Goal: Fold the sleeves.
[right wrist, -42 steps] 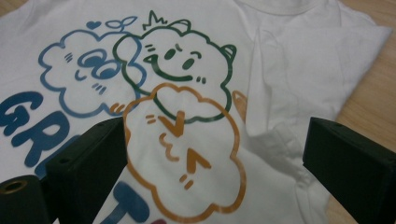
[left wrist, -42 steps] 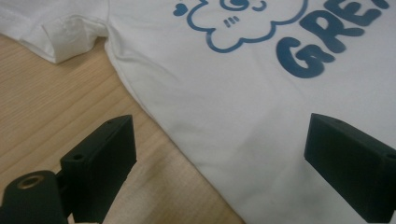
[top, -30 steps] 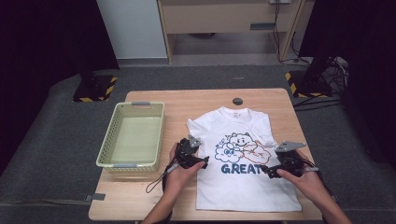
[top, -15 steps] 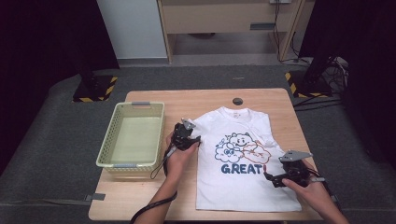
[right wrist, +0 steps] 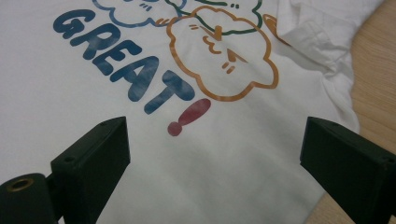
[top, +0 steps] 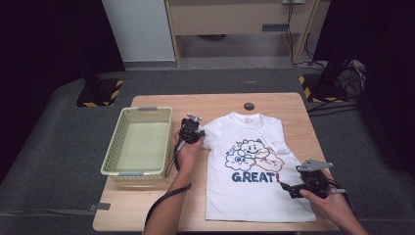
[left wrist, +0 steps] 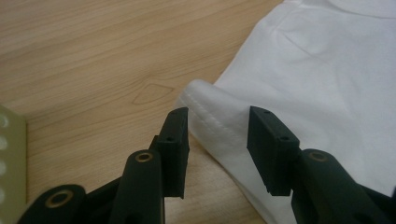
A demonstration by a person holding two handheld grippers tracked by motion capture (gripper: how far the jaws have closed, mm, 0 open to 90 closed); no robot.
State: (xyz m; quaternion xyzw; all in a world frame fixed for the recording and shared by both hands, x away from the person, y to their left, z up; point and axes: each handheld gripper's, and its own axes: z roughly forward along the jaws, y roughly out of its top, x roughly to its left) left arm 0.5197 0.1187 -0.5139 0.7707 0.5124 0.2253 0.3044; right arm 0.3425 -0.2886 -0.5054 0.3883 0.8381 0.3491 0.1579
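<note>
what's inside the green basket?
The basket looks empty: its pale floor shows bare in the high view. The strip of floor behind its near wall is hidden. The white T-shirt lies beside it on the table.

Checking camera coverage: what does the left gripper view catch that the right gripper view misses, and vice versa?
Left gripper view only: the hemmed sleeve edge of the white cotton T-shirt lying between the left hand-held gripper jaws, which have just been closing but do not yet pinch it, plus a corner of the pale green perforated plastic basket.
Right gripper view only: the blue GREAT lettering, the red exclamation mark, and the wide-open right hand-held gripper.
Both: the shirt and the light wooden table.
</note>
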